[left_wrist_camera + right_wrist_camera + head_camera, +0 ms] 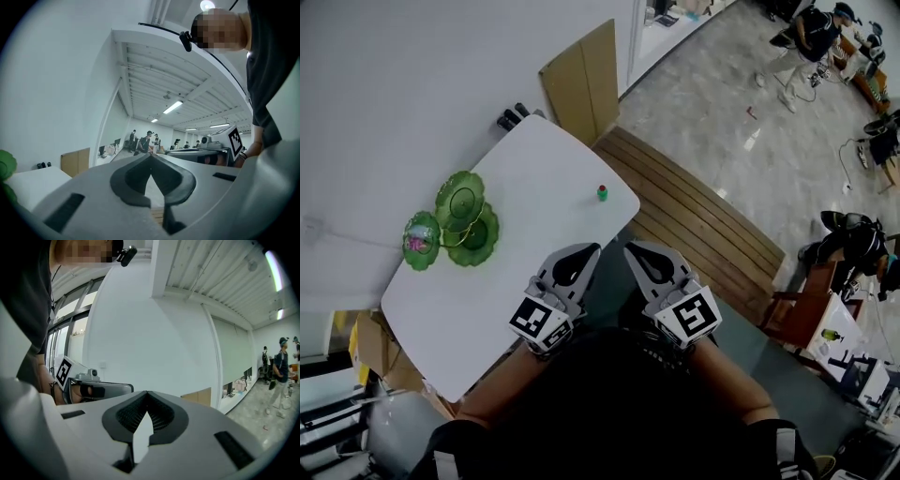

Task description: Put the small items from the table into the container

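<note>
A white table (525,234) carries a green container of three joined dishes (455,220) near its left side. One dish holds something small and pinkish. A small red and green item (602,192) stands alone near the table's right corner. My left gripper (592,249) and right gripper (630,247) hover side by side at the table's near edge, short of the item. Both are shut with nothing between the fingers. In the left gripper view the left gripper (150,155) has its tips meeting, and a green edge of the container (5,165) shows at far left. In the right gripper view the right gripper (147,393) is shut too.
A cardboard panel (581,84) leans at the table's far end, with small black objects (511,117) beside it. A slatted wooden platform (703,225) lies right of the table. A cardboard box (370,347) sits below the table's left end. People stand far off (811,37).
</note>
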The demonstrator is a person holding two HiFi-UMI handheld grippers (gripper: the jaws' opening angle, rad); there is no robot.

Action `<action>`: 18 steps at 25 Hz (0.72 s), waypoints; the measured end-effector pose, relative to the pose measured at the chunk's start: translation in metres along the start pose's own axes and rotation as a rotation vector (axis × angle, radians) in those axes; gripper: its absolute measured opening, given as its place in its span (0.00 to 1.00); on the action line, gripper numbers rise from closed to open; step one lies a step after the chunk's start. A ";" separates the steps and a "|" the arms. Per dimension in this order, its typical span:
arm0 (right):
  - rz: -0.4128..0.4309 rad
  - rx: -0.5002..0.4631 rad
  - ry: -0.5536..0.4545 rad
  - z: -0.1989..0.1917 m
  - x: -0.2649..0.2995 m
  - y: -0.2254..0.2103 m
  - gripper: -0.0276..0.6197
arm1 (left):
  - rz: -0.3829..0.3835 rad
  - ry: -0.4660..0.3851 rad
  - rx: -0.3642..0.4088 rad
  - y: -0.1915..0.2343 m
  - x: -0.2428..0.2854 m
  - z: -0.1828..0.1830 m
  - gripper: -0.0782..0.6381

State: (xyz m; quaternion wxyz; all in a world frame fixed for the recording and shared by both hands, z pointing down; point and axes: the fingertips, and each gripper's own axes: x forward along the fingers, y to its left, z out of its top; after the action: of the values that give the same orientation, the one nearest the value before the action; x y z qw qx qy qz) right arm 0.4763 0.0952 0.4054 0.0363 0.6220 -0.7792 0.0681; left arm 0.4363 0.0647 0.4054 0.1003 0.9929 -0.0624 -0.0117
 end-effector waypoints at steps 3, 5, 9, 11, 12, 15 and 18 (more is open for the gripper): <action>0.027 -0.010 0.007 -0.001 -0.018 -0.035 0.07 | 0.007 0.001 -0.025 -0.015 0.046 -0.006 0.12; 0.048 -0.021 0.016 -0.001 -0.029 -0.051 0.07 | 0.006 0.002 -0.029 -0.026 0.072 -0.008 0.12; 0.060 -0.008 0.046 -0.009 -0.046 -0.073 0.07 | 0.004 0.001 -0.024 -0.039 0.102 -0.007 0.12; 0.067 0.008 0.043 -0.012 -0.047 -0.084 0.07 | 0.011 0.001 -0.015 -0.039 0.111 -0.005 0.12; 0.075 0.011 0.037 -0.012 -0.045 -0.089 0.07 | 0.016 0.004 -0.009 -0.038 0.115 -0.005 0.12; 0.097 0.017 0.038 -0.015 -0.036 -0.099 0.07 | 0.036 0.013 -0.015 -0.029 0.122 -0.008 0.12; 0.107 0.013 0.046 -0.012 -0.018 -0.108 0.07 | 0.053 -0.002 -0.028 -0.009 0.128 -0.007 0.12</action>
State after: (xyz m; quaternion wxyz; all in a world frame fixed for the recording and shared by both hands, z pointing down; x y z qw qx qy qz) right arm 0.5852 0.0911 0.4208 0.0464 0.5781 -0.8097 0.0895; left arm 0.5648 0.0588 0.4086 0.1145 0.9894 -0.0887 -0.0108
